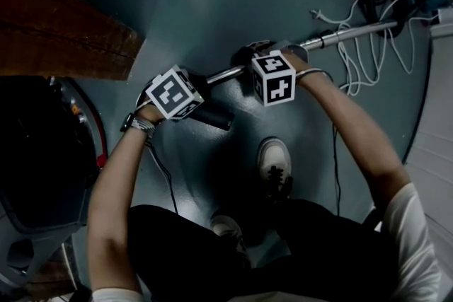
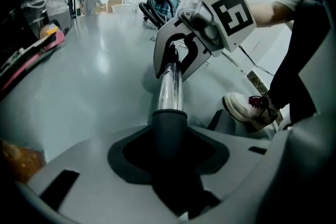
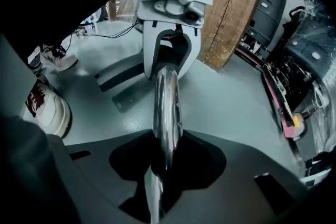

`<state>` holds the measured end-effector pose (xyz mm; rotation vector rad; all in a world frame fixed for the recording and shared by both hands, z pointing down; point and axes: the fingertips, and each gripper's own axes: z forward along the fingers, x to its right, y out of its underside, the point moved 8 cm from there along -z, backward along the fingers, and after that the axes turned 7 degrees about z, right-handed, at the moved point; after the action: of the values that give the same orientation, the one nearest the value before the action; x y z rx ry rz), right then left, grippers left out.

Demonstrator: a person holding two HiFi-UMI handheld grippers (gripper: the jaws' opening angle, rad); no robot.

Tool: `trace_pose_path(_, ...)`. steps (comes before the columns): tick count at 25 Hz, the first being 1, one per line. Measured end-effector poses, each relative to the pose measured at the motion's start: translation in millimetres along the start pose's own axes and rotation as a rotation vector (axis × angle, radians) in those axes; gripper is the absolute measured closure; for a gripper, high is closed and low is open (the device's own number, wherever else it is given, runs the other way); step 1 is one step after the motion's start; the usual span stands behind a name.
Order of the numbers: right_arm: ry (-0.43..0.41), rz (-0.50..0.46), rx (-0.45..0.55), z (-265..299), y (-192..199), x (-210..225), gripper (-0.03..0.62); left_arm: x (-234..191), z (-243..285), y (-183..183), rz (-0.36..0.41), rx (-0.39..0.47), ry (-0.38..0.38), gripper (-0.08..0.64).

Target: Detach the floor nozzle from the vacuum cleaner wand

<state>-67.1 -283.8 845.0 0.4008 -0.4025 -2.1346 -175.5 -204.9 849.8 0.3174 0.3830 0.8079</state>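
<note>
Floor (image 1: 212,3) glossy grey-blue; left gripper (image 2: 169,176) jaws pinching dark collar (image 2: 169,126), right gripper (image 3: 167,176) jaws pinching chrome wand (image 3: 167,107)

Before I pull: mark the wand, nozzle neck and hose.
wand (image 3: 167,107), right gripper view, middle of the shiny tube.
nozzle neck (image 2: 169,131), left gripper view, its dark sleeve.
hose (image 2: 149,12), left gripper view, black coil.

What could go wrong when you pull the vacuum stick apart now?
1. The chrome wand is smooth, so the right gripper clamped on it might slip when pulled.
2. If the dark sleeve in the left gripper pops free suddenly, that end could drop near the shoe close by.
3. The white cable looped on the floor beside the wand could snag.
</note>
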Motion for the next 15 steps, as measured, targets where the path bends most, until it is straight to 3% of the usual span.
trace_pose_path(2,0.001,-0.013,-0.004,-0.2,0.0,-2.5,0.451,1.2,1.3,0.9,-0.039,0.020,0.067,0.396)
trace_pose_path(5,0.004,-0.015,-0.004,-1.7,0.3,-3.1,0.453,1.1,0.7,0.7,-0.058,0.028,0.098,0.396)
trace_pose_path(15,-0.003,-0.001,0.007,-4.2,-1.6,-1.7,0.451,3.7,-5.6,-0.9,-0.015,0.019,0.014,0.396)
